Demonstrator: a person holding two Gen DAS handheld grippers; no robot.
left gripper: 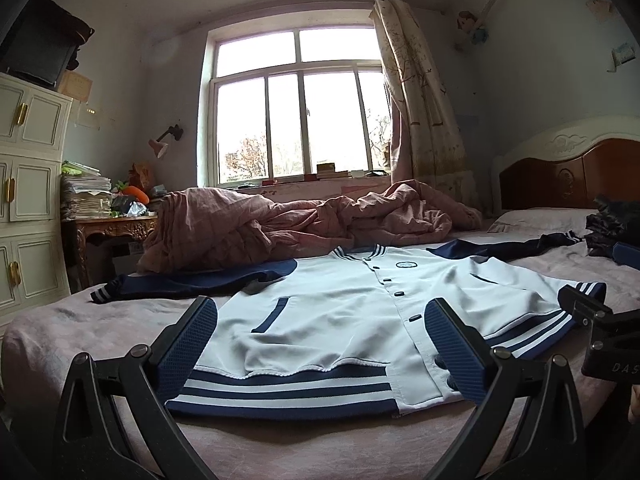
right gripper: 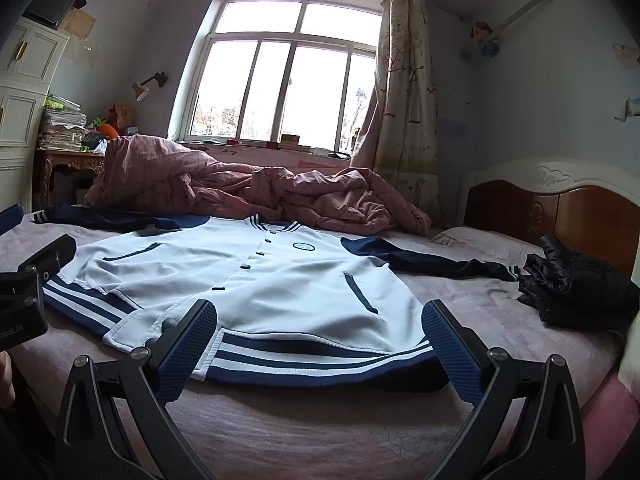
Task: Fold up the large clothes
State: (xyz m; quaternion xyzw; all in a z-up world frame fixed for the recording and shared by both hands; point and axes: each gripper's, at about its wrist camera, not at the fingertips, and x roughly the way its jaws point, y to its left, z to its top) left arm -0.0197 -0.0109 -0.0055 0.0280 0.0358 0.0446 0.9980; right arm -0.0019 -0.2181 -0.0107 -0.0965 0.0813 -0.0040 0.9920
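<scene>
Nearest me: left gripper (left gripper: 320, 344) and right gripper (right gripper: 320, 344), fingers apart, empty, above the striped hem. White baseball jacket with navy sleeves (left gripper: 344, 300) lies flat, frame centre, on the pink bed (left gripper: 280, 444). Risk: thin fabric; I may pinch the sheet too.

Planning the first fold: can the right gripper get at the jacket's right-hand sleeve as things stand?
Probably yes. The right gripper is open over the hem, and the navy sleeve lies flat and uncovered on the bed; only its cuff sits close to the black garment.
</scene>
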